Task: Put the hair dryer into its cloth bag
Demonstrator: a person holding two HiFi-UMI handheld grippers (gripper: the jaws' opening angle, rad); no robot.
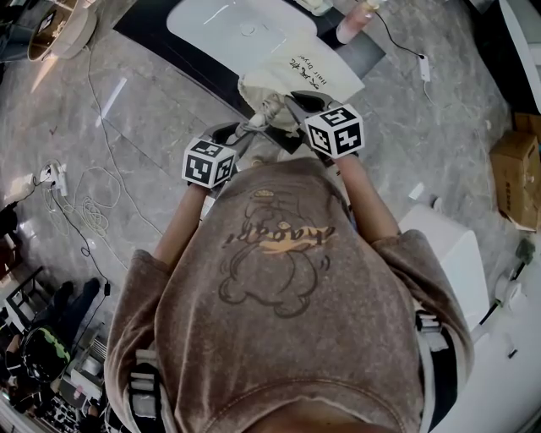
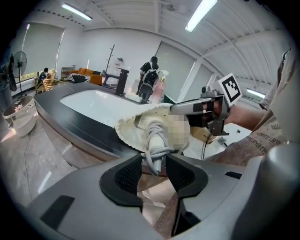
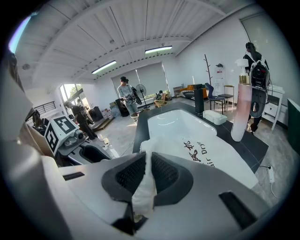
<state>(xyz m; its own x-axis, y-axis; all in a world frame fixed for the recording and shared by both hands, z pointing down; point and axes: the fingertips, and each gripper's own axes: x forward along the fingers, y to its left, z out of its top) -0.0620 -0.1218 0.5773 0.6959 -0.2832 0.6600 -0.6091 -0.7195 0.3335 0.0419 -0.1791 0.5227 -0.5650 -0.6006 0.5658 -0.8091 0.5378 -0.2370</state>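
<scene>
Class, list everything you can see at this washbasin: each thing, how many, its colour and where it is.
Cloth bag: one, cream, on the counter.
Hair dryer: one, grey, partly in bag's mouth, cord wound round handle.
Basin: one, white, set in dark counter.
Bottle: one, pink, beside basin.
Cardboard box: one, brown, floor at right.
Left gripper: one, grey, fingers on hair dryer.
Right gripper: one, grey, fingers pinching bag's edge.

My head view is evenly bright; daylight streaks off the polished floor (image 1: 118,93) toward ten o'clock, and shadows stay soft. Both gripper views bow hard at the rims, with black corners. In my left gripper view a ceiling tube (image 2: 202,13) glares at one o'clock. In my right, the white cloth bag (image 3: 220,164) nearly washes out.
</scene>
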